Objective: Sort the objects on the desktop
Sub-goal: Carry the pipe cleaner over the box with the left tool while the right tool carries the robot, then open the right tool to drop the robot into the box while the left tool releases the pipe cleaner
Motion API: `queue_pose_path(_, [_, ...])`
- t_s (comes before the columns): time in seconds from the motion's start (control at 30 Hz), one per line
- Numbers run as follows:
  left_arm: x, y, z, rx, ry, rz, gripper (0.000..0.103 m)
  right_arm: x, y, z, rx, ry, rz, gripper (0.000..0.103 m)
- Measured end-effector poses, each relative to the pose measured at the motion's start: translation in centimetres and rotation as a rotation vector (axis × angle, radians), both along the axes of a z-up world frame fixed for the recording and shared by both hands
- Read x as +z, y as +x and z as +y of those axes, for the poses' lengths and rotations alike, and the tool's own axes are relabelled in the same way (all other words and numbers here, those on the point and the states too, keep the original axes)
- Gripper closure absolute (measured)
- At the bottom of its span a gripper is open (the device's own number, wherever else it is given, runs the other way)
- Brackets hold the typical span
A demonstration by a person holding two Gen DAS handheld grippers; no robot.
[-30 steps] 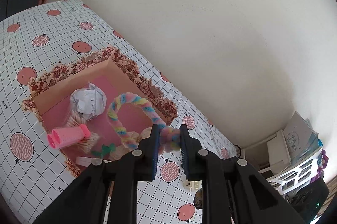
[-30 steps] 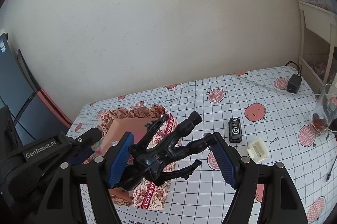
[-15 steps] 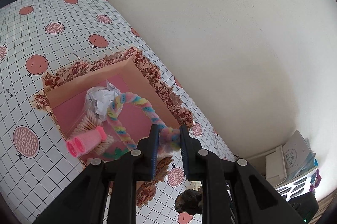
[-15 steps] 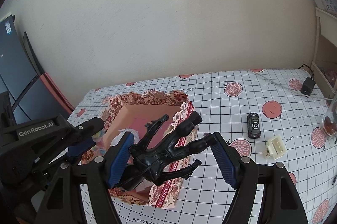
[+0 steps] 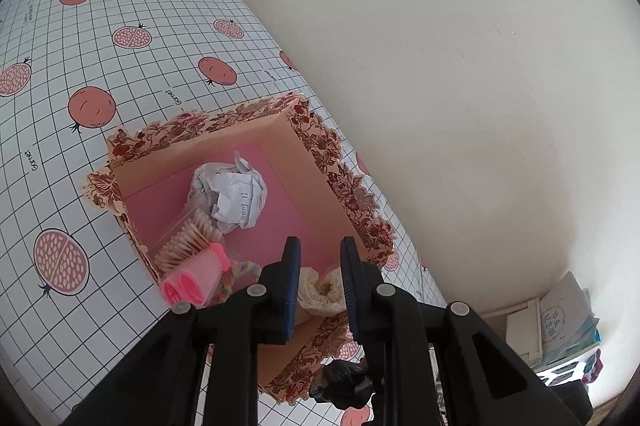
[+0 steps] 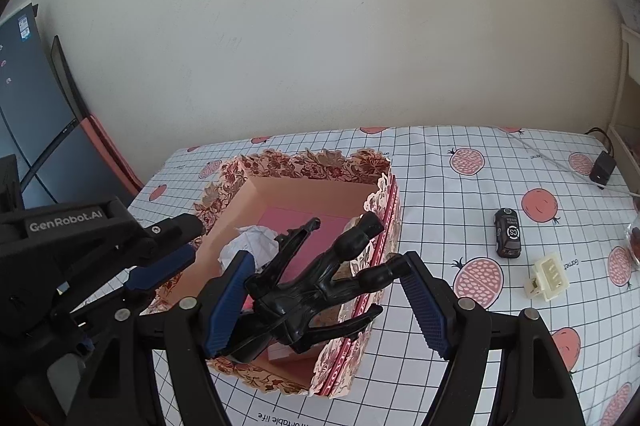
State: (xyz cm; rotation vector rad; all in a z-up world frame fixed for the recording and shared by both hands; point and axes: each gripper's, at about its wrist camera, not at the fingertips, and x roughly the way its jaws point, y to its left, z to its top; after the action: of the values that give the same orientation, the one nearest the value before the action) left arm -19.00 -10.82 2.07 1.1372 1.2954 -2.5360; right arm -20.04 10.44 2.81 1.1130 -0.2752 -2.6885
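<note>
Right gripper [image 6: 328, 302] jaws hold the black toy figure [image 6: 316, 286] over the floral box [image 6: 304, 166], evidently for dropping in. Left gripper [image 5: 318, 282] jaws are narrow and empty above the box's near corner; the rope ring [image 5: 236, 276] lies inside.

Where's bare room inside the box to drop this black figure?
Bare pink floor runs between the crumpled paper and the box wall nearest the room wall. The opposite corner is crowded: cotton swabs, pink roller, rope, cream lace.
</note>
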Motion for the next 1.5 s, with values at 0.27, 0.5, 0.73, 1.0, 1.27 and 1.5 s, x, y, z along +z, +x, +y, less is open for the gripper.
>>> queue_pose_path(0.27, [-0.9,0.0,-0.8,0.035,0.0,-0.046,0.084,-0.8,-0.2,-1.1,0.024,0.016,-0.011,0.026])
queue_pose_path(0.5, [-1.5,0.2,-1.5,0.076,0.013,-0.074,0.083,-1.3,-0.5,-1.5,0.037,0.018,-0.022,0.025])
queue_pose_path(0.73, [-1.6,0.2,-1.7,0.083,0.022,-0.077,0.083,-1.6,-0.6,-1.6,0.038,0.011,-0.021,0.025])
queue_pose_path(1.0, [-1.7,0.5,-2.0,0.099,0.028,-0.077,0.083,-1.5,-0.5,-1.7,0.042,0.013,-0.019,0.025])
queue_pose_path(1.27, [-1.8,0.5,-2.0,0.097,0.032,-0.078,0.083,-1.6,-0.6,-1.7,0.036,0.02,-0.022,0.024])
queue_pose_path(1.5, [-1.8,0.5,-1.9,0.098,0.033,-0.08,0.082,-1.5,-0.6,-1.4,0.025,0.018,-0.022,0.023])
